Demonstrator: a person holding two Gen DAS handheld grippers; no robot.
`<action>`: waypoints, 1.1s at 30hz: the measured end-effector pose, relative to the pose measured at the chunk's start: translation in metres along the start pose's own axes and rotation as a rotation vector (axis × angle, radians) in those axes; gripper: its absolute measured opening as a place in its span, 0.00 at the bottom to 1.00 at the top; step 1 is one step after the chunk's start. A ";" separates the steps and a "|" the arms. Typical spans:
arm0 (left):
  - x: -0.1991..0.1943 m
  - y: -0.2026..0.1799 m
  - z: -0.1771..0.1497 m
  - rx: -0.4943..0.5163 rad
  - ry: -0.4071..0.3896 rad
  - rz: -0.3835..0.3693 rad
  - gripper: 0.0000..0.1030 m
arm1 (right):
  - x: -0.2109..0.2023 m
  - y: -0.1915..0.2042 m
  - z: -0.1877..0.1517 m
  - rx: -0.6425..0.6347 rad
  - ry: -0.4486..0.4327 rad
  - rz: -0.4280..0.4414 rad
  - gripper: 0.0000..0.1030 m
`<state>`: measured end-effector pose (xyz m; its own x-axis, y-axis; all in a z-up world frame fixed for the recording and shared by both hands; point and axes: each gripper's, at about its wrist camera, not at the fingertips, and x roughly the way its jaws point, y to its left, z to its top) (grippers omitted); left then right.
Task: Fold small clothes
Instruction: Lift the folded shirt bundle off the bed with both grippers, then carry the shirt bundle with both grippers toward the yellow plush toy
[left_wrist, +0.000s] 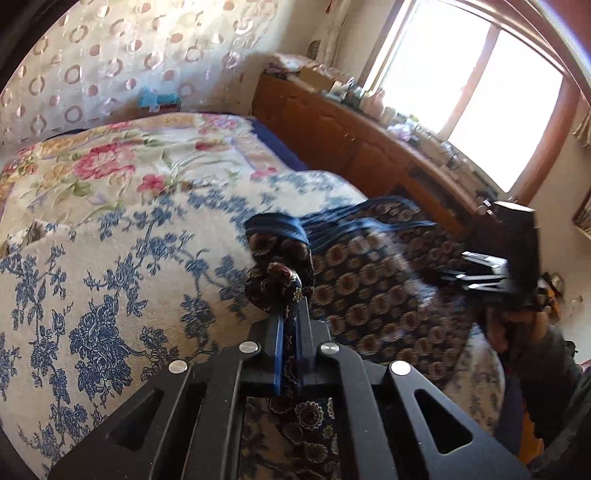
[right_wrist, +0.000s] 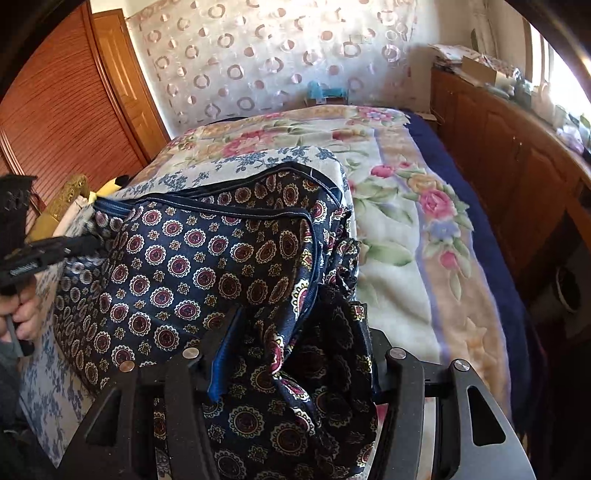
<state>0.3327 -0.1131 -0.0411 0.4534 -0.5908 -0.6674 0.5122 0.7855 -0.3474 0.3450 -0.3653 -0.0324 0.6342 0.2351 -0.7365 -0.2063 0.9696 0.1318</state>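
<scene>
Sunlit from a far-right window (left_wrist: 461, 74), the floral-covered bed (left_wrist: 110, 184) is carrying a navy medallion-print garment (right_wrist: 192, 266), the left claw (left_wrist: 290, 295) clenching its bunched edge while the right claw (right_wrist: 295, 332) is standing released around loose folds.

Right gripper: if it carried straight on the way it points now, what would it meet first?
The patterned navy garment. Its cloth already lies bunched between the right gripper's parted fingers and spreads directly ahead over the blue-flowered cover. Depth is hard to judge, but nothing else comes first.

Garment (right_wrist: 207, 266) on bed (right_wrist: 406, 236), cabinets (right_wrist: 509, 155) right.
</scene>
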 end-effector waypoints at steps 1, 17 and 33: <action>-0.003 -0.002 0.000 0.001 -0.007 -0.005 0.05 | 0.001 0.000 0.000 -0.002 -0.002 -0.001 0.55; -0.052 -0.010 0.003 0.008 -0.139 -0.046 0.04 | -0.026 0.018 0.006 -0.083 -0.081 0.054 0.11; -0.210 0.070 -0.036 -0.083 -0.382 0.187 0.04 | -0.020 0.159 0.076 -0.374 -0.206 0.208 0.10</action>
<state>0.2466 0.0723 0.0509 0.7783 -0.4502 -0.4377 0.3421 0.8886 -0.3056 0.3564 -0.2102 0.0535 0.6778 0.4672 -0.5677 -0.5749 0.8181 -0.0131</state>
